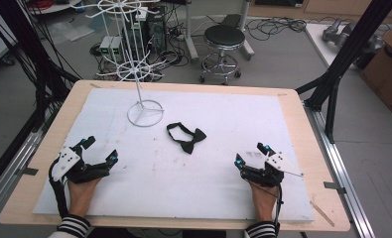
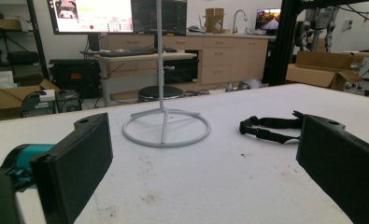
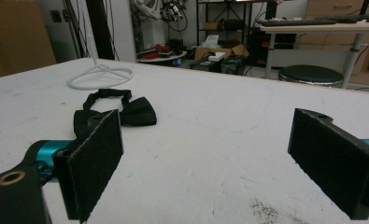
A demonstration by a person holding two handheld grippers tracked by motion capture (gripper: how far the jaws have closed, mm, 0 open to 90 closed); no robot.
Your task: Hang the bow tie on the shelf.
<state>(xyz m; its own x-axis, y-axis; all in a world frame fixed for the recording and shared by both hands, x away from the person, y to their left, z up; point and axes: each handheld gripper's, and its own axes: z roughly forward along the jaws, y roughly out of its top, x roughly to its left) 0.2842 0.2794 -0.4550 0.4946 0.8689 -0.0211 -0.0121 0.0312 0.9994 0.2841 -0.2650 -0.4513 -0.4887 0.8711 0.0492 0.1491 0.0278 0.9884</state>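
A black bow tie [image 1: 187, 137] with its strap looped lies flat near the middle of the white mat [image 1: 223, 109]. Behind it to the left stands a white wire rack [image 1: 145, 113] on a ring base, its spoked tiers rising past the table's far edge. My left gripper [image 1: 100, 150] rests open at the front left, nothing between its jaws. My right gripper [image 1: 252, 154] rests open at the front right, also holding nothing. The left gripper view shows the rack base [image 2: 166, 127] ahead and the bow tie [image 2: 269, 128] to the right. The right gripper view has the bow tie [image 3: 121, 110] ahead left.
The mat covers a wooden table [image 1: 302, 124]. A black stool [image 1: 224, 47] and cables stand on the floor beyond the far edge. Black frame posts [image 1: 350, 49] rise at the right, with cardboard boxes [image 1: 389, 69] behind them.
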